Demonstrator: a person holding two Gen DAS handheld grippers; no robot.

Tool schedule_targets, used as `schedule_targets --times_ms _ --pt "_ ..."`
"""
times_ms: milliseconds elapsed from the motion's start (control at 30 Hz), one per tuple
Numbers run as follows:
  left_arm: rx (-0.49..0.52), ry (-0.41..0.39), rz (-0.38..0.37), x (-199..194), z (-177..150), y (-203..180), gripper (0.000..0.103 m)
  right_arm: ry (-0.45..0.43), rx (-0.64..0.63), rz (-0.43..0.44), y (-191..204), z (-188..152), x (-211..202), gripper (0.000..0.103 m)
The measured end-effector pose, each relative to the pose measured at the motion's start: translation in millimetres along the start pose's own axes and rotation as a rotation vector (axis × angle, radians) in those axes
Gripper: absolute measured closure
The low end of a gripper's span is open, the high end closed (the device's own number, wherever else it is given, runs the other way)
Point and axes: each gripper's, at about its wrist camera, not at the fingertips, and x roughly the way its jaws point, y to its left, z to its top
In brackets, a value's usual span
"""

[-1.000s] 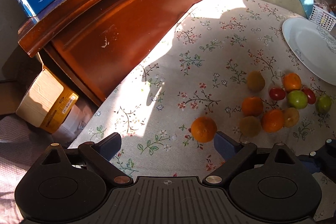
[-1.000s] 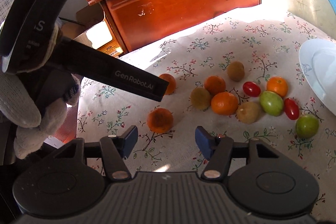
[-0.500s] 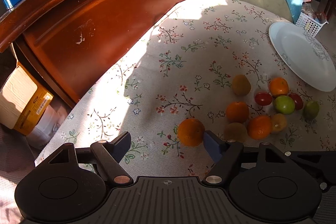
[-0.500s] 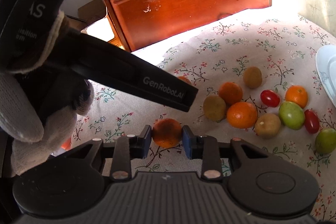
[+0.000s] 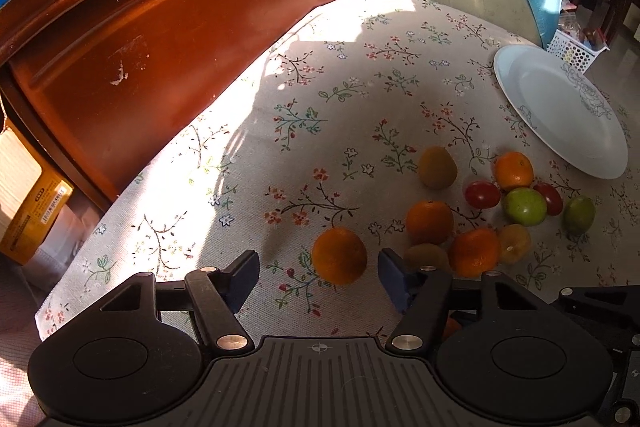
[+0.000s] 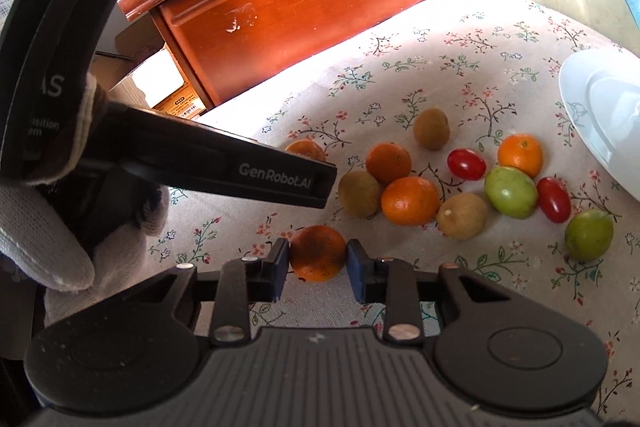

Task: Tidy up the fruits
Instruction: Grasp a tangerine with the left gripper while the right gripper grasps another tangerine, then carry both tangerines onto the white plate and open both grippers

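Several fruits lie on the flowered tablecloth [image 5: 360, 99]: oranges, brown kiwis, red tomatoes and green fruits. An orange [image 5: 339, 261] sits between the blue pads of my left gripper [image 5: 317, 273]. Its jaws are closing, and a gap still shows on each side of the fruit. My right gripper [image 6: 317, 263] is shut on another orange [image 6: 317, 253], low over the cloth, both pads pressing its sides. In the right wrist view the left gripper's black body [image 6: 240, 163] crosses the left side and hides most of its orange [image 6: 306, 149].
The fruit cluster [image 6: 460, 187] lies right of both grippers. A white plate [image 5: 560, 115] sits at the far right, also seen as the plate [image 6: 600, 115]. A red-brown wooden cabinet [image 5: 160, 47] stands beyond the table's far left edge, a cardboard box [image 5: 24, 195] beside it. A gloved hand [image 6: 60, 227] holds the left gripper.
The right jaws closed onto their orange and have held it since. The left jaws have narrowed around the other orange, and the left gripper has tilted.
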Motion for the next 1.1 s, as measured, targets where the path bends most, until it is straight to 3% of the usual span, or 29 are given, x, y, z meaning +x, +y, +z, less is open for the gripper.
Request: schedule_targets --times_ms 300,700,1100 --pt "-0.002 -0.007 -0.045 2 -1 -3 0.076 -0.002 0.017 -0.01 -5 -2 -8 0.072" --pt "-0.009 -0.076 -0.085 -24 11 -21 0.076 -0.042 0.065 -0.043 -27 3 -33 0.072" --pt "0.024 -0.122 -0.178 -27 40 -68 0.076 -0.093 0.185 -0.166 -88 25 -76 0.072"
